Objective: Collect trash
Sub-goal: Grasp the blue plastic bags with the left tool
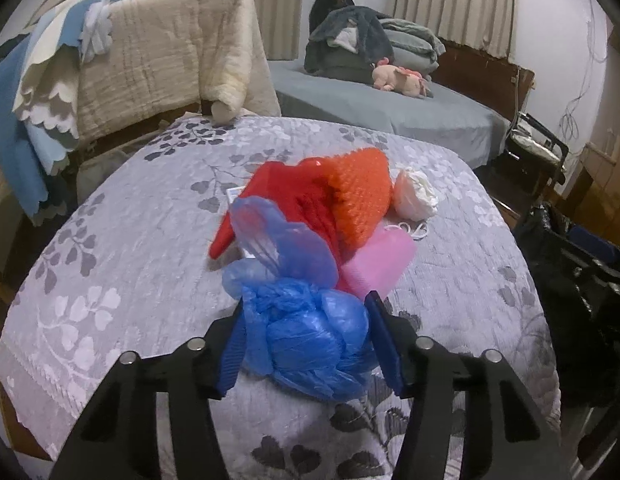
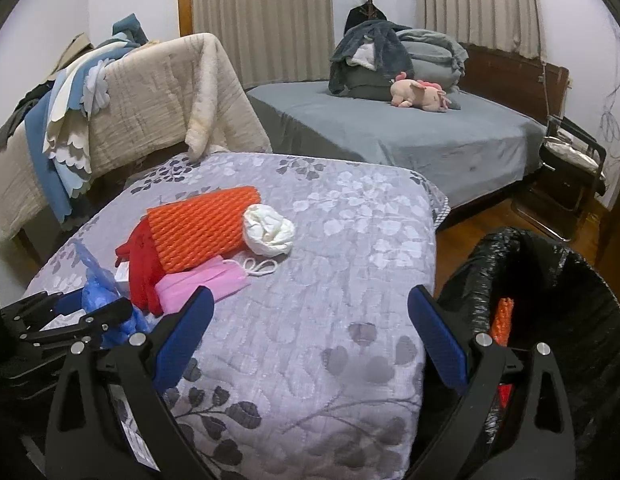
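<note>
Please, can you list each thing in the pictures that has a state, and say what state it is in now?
left hand-held gripper: closed on the blue plastic bag
right hand-held gripper: open, empty, above the bedspread
orange foam net: lying on the bedspread, not gripped
pink face mask: lying flat, partly under the net
white crumpled wad: resting beside the net
black-lined trash bin: open, an orange piece already inside

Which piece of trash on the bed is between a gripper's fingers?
The crumpled blue plastic bag, between the left gripper fingers. The orange foam net sleeve, pink face mask and white paper wad lie farther back, untouched.
</note>
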Motion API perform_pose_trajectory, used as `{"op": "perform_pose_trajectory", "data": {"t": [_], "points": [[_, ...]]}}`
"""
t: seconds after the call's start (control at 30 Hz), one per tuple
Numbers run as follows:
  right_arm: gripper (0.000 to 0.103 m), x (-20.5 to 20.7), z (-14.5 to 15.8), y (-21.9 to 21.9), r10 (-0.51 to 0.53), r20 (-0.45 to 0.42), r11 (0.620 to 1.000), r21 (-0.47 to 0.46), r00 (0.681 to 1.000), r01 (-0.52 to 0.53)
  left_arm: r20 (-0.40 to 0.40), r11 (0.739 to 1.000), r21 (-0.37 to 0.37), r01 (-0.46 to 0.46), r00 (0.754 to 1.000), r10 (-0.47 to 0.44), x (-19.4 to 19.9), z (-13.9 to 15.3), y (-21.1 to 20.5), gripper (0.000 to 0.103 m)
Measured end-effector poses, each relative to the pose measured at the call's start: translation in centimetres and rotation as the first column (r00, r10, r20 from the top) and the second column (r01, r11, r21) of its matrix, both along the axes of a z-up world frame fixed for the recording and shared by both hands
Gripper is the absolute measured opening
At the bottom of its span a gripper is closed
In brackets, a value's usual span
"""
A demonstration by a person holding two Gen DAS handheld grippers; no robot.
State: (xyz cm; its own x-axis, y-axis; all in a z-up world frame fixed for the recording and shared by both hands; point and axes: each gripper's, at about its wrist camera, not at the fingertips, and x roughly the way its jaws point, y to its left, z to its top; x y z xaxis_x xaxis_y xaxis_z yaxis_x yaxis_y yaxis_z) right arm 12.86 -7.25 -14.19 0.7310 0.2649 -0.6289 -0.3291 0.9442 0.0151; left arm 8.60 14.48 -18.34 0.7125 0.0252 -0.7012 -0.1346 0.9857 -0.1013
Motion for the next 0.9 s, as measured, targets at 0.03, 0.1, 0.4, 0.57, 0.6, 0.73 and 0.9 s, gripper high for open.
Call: {"op": "perform_pose_trajectory", "data": {"t": [0.03,0.1,0.4,0.57,0.6,0.73,0.9], "points": [[0.095,0.0,-0.1,0.3,0.003,-0.002,1.000,0.003,1.000,-0.003,0.001,1.000,0.002,-0.005,1.000,0.005,-0.2,0.1,0.2,0.054],[0.095,0.0,-0.2,1.0,0.012,-0.007,1.000,0.008,1.000,-0.012,0.010,1.000,0.005,-0.015,1.000,0.015,-0.7,0.4,0.7,0.054],[0.095,0.8,-1.6,5.3,0.043,-0.028,0.999,0.032,0.999,-0.042,0.050,0.996,0.059,-0.061,0.997,0.058,-1.6,1.3,3.5,0.054],[0.095,1.1,-2.7,7.7,0.063,-0.041,0.998,0.003,0.997,-0.063,0.053,0.994,0.056,-0.089,0.995,0.086,-1.5,1.1,5.4,0.054],[0.095,1.2,-3.0,8.2,0.067,-0.049,0.998,-0.002,0.997,-0.067,0.054,0.994,0.054,-0.093,0.994,0.091,-1.5,1.1,5.8,0.054],[0.095,1.6,-4.0,9.6,0.077,-0.074,0.996,-0.038,0.994,-0.080,0.057,0.994,0.047,-0.097,0.994,0.094,-1.4,1.1,6.5,0.054],[0.095,2.2,-5.2,10.9,0.085,-0.107,0.992,-0.086,0.991,-0.094,0.061,0.995,0.044,-0.092,0.994,0.089,-1.4,1.1,6.7,0.054]]}}
